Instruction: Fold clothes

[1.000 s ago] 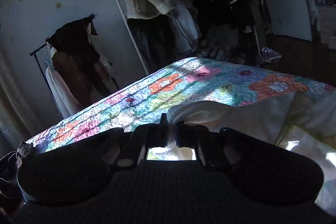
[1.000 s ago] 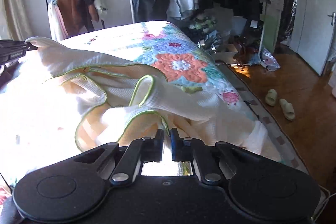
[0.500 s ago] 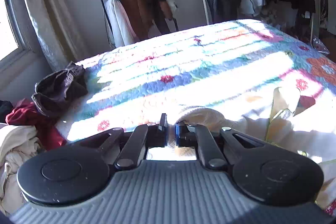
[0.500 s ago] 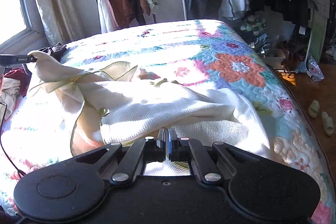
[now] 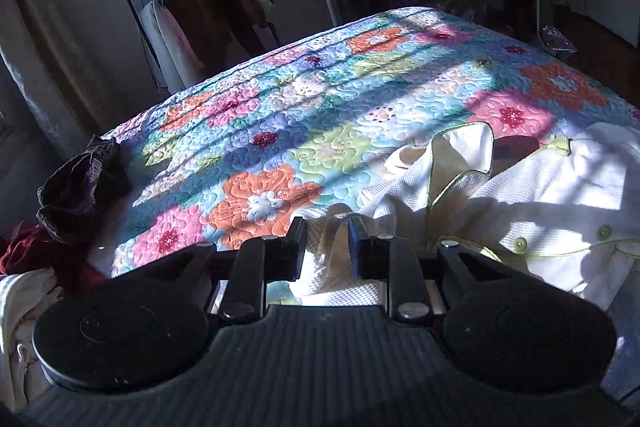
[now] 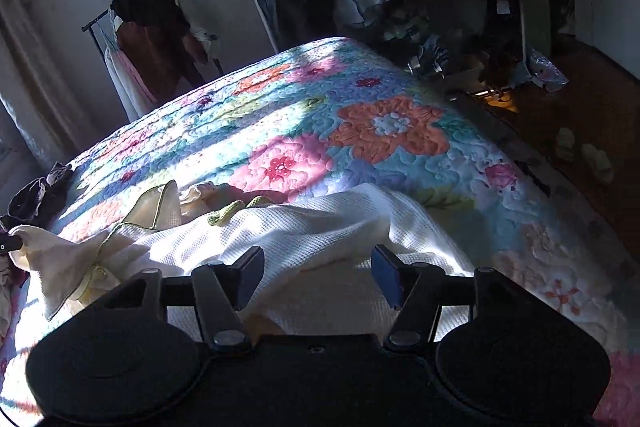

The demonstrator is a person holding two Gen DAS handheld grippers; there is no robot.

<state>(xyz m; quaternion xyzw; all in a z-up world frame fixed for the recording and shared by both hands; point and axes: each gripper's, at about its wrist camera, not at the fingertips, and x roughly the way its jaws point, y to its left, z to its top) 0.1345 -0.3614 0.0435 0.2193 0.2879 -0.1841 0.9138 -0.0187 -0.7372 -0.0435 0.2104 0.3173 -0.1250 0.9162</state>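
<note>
Both grippers opening over a white waffle-weave garment on the flowered quilt.

Left gripper (image 5: 327, 233): jaws parting, a narrow gap between them, a fold of the white garment (image 5: 540, 195) standing in that gap, apparently loose of the pads. Right gripper (image 6: 318, 273): jaws spreading, set wide, cloth lying below and between them, neither pad pressing on it. Garment (image 6: 320, 227) spread rumpled across the near part of the quilt (image 5: 280, 131), edged in green piping, pale green buttons (image 5: 520, 245) showing near its front, collar flap turned up. Left edge of the right view: one corner of the cloth drawn out toward a dark tip, too little visible to tell more. Dark bundle of clothing (image 5: 76, 187) at the quilt's left edge, red cloth (image 5: 36, 255) just below it. Clothes rack (image 6: 152, 27) against the far wall; pair of slippers (image 6: 584, 151) on the wooden floor to the right.
</note>
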